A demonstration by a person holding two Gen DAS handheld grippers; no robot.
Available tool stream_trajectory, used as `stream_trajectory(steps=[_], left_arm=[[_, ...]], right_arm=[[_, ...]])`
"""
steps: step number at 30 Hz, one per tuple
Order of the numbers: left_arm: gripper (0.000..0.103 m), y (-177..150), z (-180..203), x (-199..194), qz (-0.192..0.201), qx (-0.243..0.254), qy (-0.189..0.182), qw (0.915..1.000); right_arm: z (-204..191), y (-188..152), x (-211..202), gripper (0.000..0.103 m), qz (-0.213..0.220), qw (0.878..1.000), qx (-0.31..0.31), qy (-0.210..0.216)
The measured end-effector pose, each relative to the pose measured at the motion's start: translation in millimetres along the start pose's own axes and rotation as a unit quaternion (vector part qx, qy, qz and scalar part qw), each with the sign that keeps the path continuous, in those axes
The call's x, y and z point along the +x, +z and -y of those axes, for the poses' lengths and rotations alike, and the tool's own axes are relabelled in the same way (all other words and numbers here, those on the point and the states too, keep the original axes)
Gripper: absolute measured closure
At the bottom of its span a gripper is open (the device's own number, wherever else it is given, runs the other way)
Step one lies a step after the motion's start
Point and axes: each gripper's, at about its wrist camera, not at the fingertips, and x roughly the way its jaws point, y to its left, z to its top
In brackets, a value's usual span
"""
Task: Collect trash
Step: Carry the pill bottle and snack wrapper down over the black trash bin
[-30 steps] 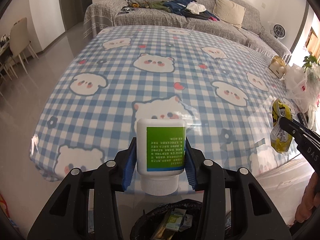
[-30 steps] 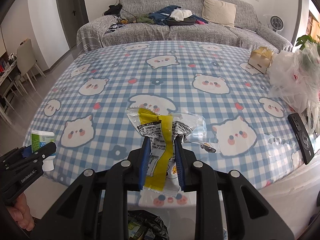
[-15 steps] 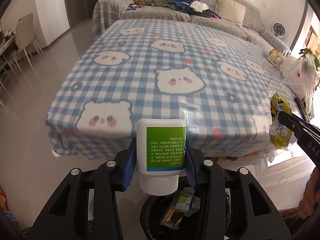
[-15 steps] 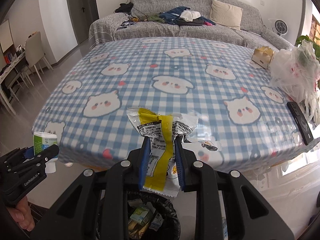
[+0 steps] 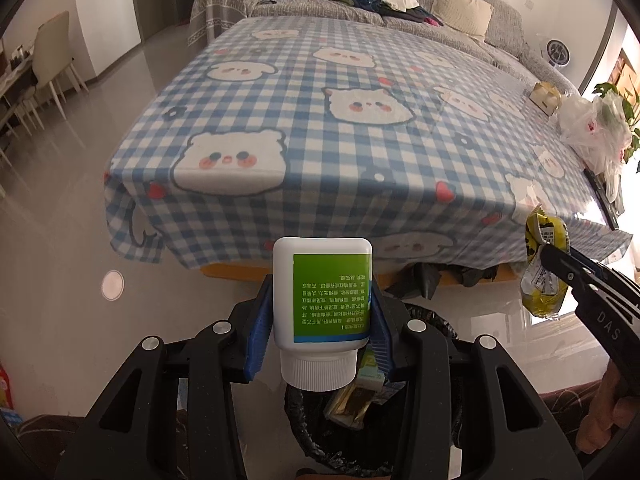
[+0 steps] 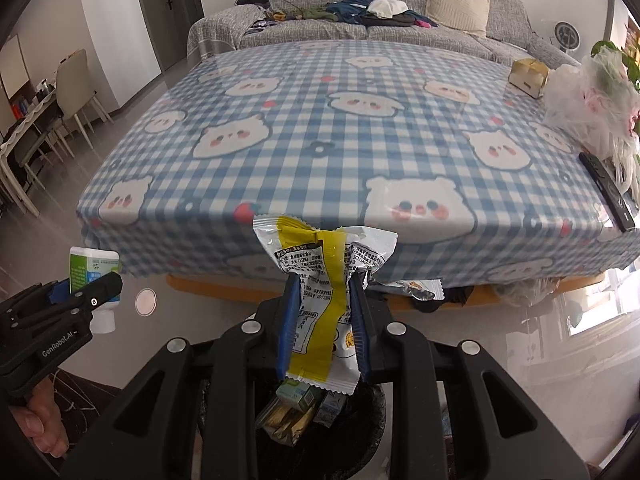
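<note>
My left gripper [image 5: 318, 316] is shut on a white bottle with a green label [image 5: 322, 296], held cap toward the camera above a black-lined trash bin [image 5: 308, 436]. The bottle also shows at the left of the right wrist view [image 6: 93, 270]. My right gripper [image 6: 323, 320] is shut on a white and yellow snack wrapper [image 6: 320, 280], held over the same bin [image 6: 372, 416], which holds several cartons and wrappers. The wrapper also shows at the right of the left wrist view [image 5: 544, 264].
A table with a blue checked bear cloth [image 5: 340, 120] stands just ahead of both grippers. On its right side lie a black remote [image 6: 608, 190], white plastic bags [image 6: 588, 100] and a small cardboard box [image 6: 528, 74]. A grey sofa [image 6: 360, 20] is behind; chairs [image 6: 76, 92] at left.
Both grippers have pulled back from the table and dropped lower with their loads still held. The trash bin below them now shows more fully.
</note>
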Motion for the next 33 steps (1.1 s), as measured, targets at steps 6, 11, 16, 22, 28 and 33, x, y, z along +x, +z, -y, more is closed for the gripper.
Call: stream_trajectory(steps=[6, 11, 16, 22, 28, 33], left_arm=[[0.061, -16.0, -6.4, 0.8, -0.01, -0.002, -0.001, 0.9999], [0.061, -33.1, -7.0, 7.5, -0.024, -0.001, 0.001, 0.9997], [0.061, -52.2, -5.5, 21.2, -0.048, -0.003, 0.0, 0.9988], [0.061, -73.2, -1.2, 35.2, -0.066, -0.002, 0.006, 0.9978], [0.061, -86.9, 13.5, 58.9, -0.077, 0.011, 0.009, 0.9969], [0.061, -100.6, 30.3, 83.1, -0.096, 0.027, 0.006, 0.9949]], right_arm=[[-5.4, -19.8, 6.9, 0.08, -0.017, 1.0, -0.002, 0.0], [-7.6, -37.5, 14.4, 0.08, -0.035, 0.999, -0.001, -0.004], [-13.4, -56.2, 22.5, 0.08, -0.052, 0.999, -0.003, -0.008], [-15.8, -74.0, 30.6, 0.08, -0.071, 0.997, -0.006, -0.019], [-0.5, -81.3, 44.8, 0.08, -0.09, 0.995, 0.01, -0.047], [16.2, -82.0, 51.8, 0.08, -0.096, 0.993, 0.031, -0.058]])
